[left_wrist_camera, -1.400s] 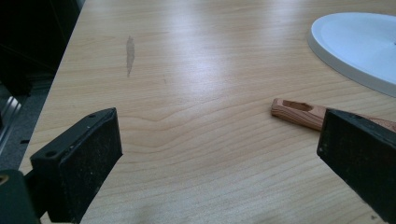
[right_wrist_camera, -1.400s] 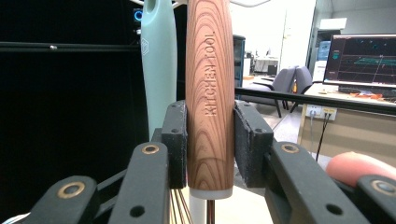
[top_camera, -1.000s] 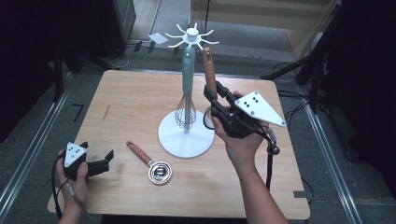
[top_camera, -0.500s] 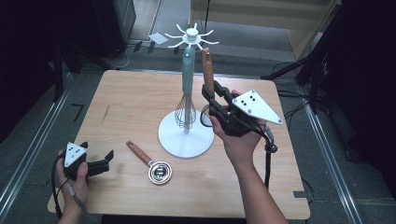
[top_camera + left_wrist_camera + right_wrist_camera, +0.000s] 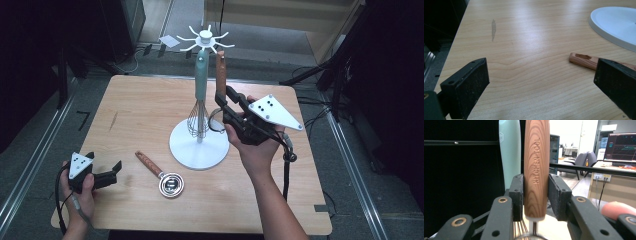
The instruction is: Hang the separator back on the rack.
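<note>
The wooden handle (image 5: 536, 167) of a kitchen utensil stands upright beside the white utensil stand (image 5: 199, 145), close to the stand's pale green post (image 5: 200, 75), and bears the engraved words "KITCHEN TOOL" in the right gripper view. Its metal neck drops below the wood toward wire loops at the bottom of that view. The right gripper (image 5: 226, 102) has this handle between its two black jaws; the jaws have just been opening a little, and a thin gap shows on the right side of the wood, so whether the pads still press on it cannot be told. A whisk (image 5: 198, 122) hangs by the post above the stand's round base. On the wooden table (image 5: 140, 110), to the left of the base, lies a small strainer (image 5: 161, 172) with a wooden handle and round metal bowl. The left gripper (image 5: 106, 174) rests near the table's near left corner, its jaws spread wide with nothing between them, the strainer's handle end just beside its right jaw in the left gripper view.
</note>
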